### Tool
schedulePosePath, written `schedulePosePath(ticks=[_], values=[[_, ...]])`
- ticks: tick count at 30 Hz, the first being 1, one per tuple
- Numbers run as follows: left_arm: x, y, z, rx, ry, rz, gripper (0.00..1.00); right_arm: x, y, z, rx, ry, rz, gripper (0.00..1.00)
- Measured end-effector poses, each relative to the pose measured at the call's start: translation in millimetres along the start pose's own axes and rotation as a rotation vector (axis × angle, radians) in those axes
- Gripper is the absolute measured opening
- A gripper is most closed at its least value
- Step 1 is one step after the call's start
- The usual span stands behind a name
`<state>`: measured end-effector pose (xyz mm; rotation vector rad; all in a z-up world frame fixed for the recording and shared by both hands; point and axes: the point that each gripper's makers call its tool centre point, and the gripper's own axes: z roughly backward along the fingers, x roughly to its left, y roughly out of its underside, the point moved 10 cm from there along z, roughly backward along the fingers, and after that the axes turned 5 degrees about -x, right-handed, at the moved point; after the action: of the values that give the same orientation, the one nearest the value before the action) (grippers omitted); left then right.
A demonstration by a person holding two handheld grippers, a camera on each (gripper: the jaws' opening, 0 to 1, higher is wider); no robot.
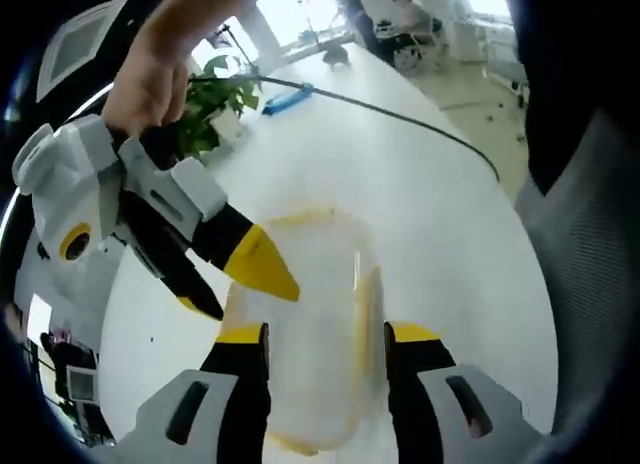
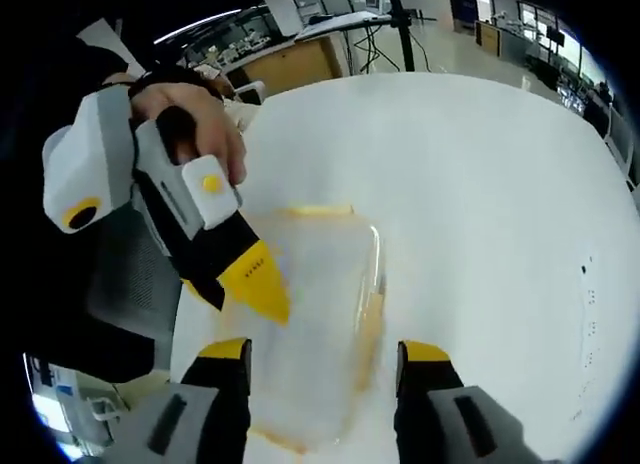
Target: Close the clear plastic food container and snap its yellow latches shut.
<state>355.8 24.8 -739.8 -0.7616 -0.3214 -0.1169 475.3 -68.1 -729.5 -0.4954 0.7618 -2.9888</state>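
Note:
The clear plastic container [image 1: 310, 324] with yellow latches [image 1: 368, 304] lies on the white table [image 1: 430, 214], blurred, just beyond my left gripper [image 1: 325, 334]. Its jaws stand open, one on each side of the box. My right gripper [image 1: 240, 284], held by a hand, comes in from the left with a yellow tip over the container's left edge. In the right gripper view the container [image 2: 320, 314] lies between the open jaws of my right gripper [image 2: 325, 352], and my left gripper [image 2: 250, 284] reaches its yellow tip onto the box's left side. Whether the latches are snapped is too blurred to tell.
A potted plant [image 1: 210, 104], a blue object [image 1: 285, 101] and a black cable [image 1: 400, 114] lie on the far part of the table. A mesh chair [image 1: 590, 284] stands close at the right. People sit at a distant desk [image 1: 400, 24]. A dark chair [image 2: 130, 284] is beside the table.

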Motion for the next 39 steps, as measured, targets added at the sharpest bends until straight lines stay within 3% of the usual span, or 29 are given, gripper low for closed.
schedulePosePath(ticks=[7,12,17,22,24,25,31,34,39], values=[[3.8,3.5,3.7,0.017,0.007,0.031,0.55,-0.4,1.6,-0.5,-0.001,0.008,0.011,0.57],[16.0,6.2,12.4,0.019,0.028,0.058,0.53,3.6,-1.4,3.3,-0.022,0.027,0.02,0.56],[24.7,2.0,18.2,-0.02,0.117,0.133,0.51,11.7,-2.9,7.5,-0.025,0.054,0.045,0.57],[39.8,3.2,20.6,0.021,0.162,0.132,0.46,20.1,-1.8,15.5,-0.023,0.094,0.069,0.57],[49.2,5.9,22.2,0.095,0.15,0.081,0.4,28.6,-2.3,21.0,-0.031,0.122,0.085,0.57],[50.1,5.2,21.4,0.089,0.156,0.082,0.39,31.7,-2.8,21.9,-0.038,0.131,0.085,0.57],[57.5,7.2,18.8,0.087,0.195,0.216,0.44,49.1,-2.5,19.9,-0.088,0.191,0.061,0.53],[57.2,9.7,17.3,0.106,0.196,0.222,0.43,55.3,-0.7,12.7,-0.139,0.19,0.009,0.52],[58.2,7.4,20.1,0.09,0.188,0.243,0.43,58.3,6.4,7.0,-0.073,0.246,0.018,0.53]])
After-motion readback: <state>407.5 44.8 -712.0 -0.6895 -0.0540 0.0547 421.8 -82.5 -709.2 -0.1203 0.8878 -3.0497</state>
